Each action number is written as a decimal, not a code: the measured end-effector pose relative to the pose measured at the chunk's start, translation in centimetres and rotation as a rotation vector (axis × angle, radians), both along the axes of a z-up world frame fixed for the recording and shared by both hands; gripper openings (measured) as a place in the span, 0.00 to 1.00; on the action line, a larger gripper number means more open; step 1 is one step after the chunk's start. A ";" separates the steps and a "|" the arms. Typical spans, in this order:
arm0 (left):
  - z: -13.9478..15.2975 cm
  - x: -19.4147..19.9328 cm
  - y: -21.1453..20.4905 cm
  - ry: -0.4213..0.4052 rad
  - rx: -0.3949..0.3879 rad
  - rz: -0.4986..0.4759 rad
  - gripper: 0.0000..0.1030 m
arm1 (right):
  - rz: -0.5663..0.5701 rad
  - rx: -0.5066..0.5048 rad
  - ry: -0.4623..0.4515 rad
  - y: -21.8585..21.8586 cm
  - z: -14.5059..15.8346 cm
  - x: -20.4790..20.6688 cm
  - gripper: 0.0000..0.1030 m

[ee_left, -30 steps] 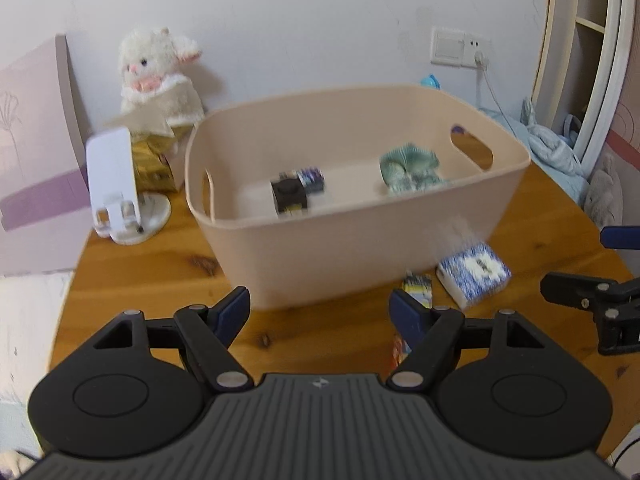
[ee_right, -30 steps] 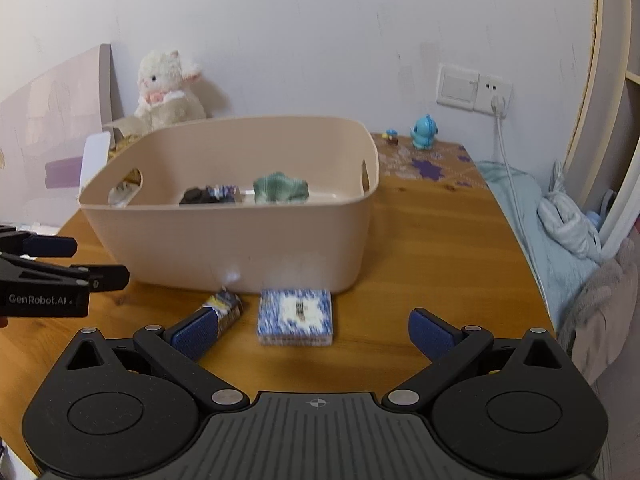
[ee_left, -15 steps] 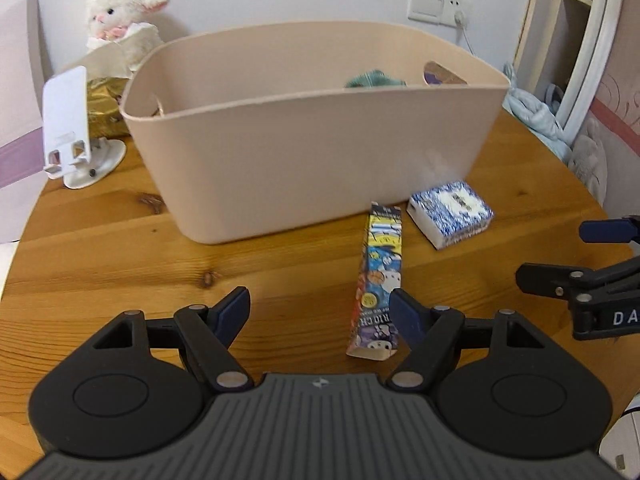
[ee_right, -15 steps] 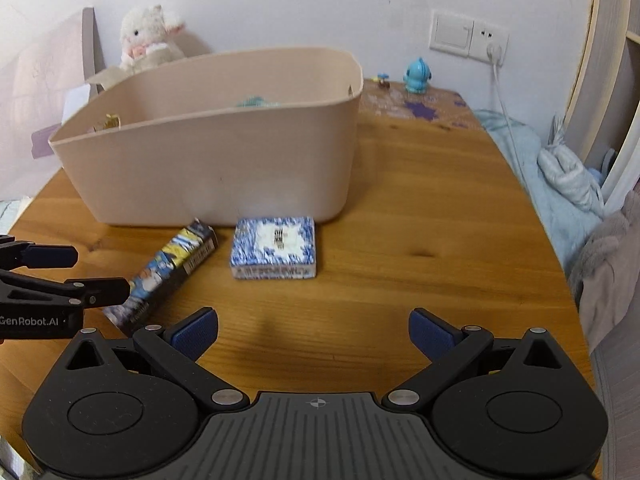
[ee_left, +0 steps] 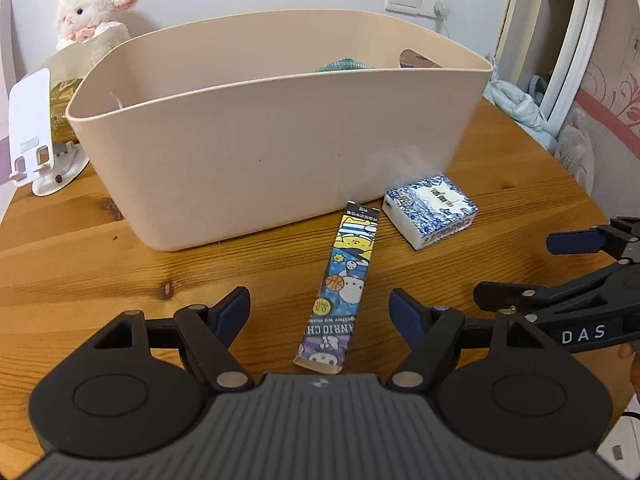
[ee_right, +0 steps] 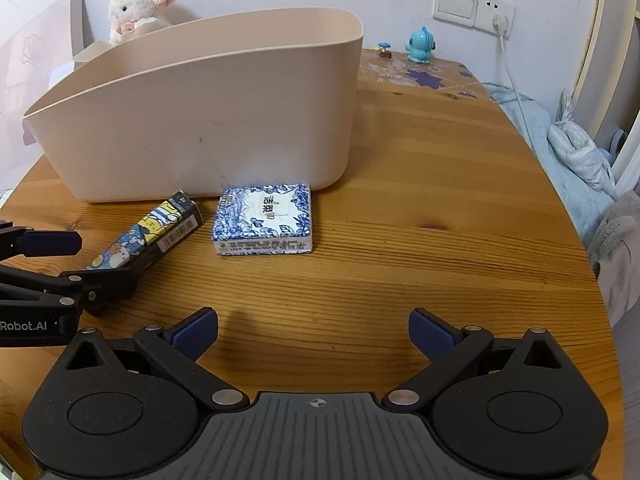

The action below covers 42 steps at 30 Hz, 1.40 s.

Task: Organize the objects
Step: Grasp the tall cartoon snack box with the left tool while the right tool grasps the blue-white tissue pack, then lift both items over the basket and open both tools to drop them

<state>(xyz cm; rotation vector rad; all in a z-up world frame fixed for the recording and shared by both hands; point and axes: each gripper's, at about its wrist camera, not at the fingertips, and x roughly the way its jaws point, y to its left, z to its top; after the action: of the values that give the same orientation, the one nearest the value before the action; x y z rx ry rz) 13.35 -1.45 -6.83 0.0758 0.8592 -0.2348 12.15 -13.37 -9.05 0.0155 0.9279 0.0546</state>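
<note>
A beige plastic bin (ee_left: 280,132) stands on the wooden table (ee_left: 80,272); a green cloth item (ee_left: 344,63) shows over its rim. A long cartoon-printed box (ee_left: 344,288) lies flat in front of the bin. A blue-and-white tissue pack (ee_left: 430,210) lies to its right. My left gripper (ee_left: 318,306) is open and low, its fingers either side of the long box's near end. My right gripper (ee_right: 312,332) is open and empty, a short way in front of the tissue pack (ee_right: 266,218). The long box (ee_right: 148,236) and bin (ee_right: 208,128) also show in the right wrist view.
A white phone stand (ee_left: 36,128) and a plush lamb (ee_left: 94,20) sit left of and behind the bin. A blue figurine (ee_right: 420,46) stands at the far table edge by the wall socket (ee_right: 474,4). Bedding (ee_right: 580,152) lies off the table's right side.
Both grippers have come down and forward toward the table. The long box now lies between my left fingers. The bin's inside has dropped out of sight behind its wall.
</note>
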 end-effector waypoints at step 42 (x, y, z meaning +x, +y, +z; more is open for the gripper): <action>-1.3 1.7 0.0 -0.086 0.027 -0.130 0.25 | 0.108 -0.019 -0.106 2.3 -1.0 3.9 0.58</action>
<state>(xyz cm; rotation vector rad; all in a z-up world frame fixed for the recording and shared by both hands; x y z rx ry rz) 15.08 -1.43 -8.15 0.1667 0.7725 -0.3394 16.05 -11.08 -10.00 -0.0540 0.8222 0.1452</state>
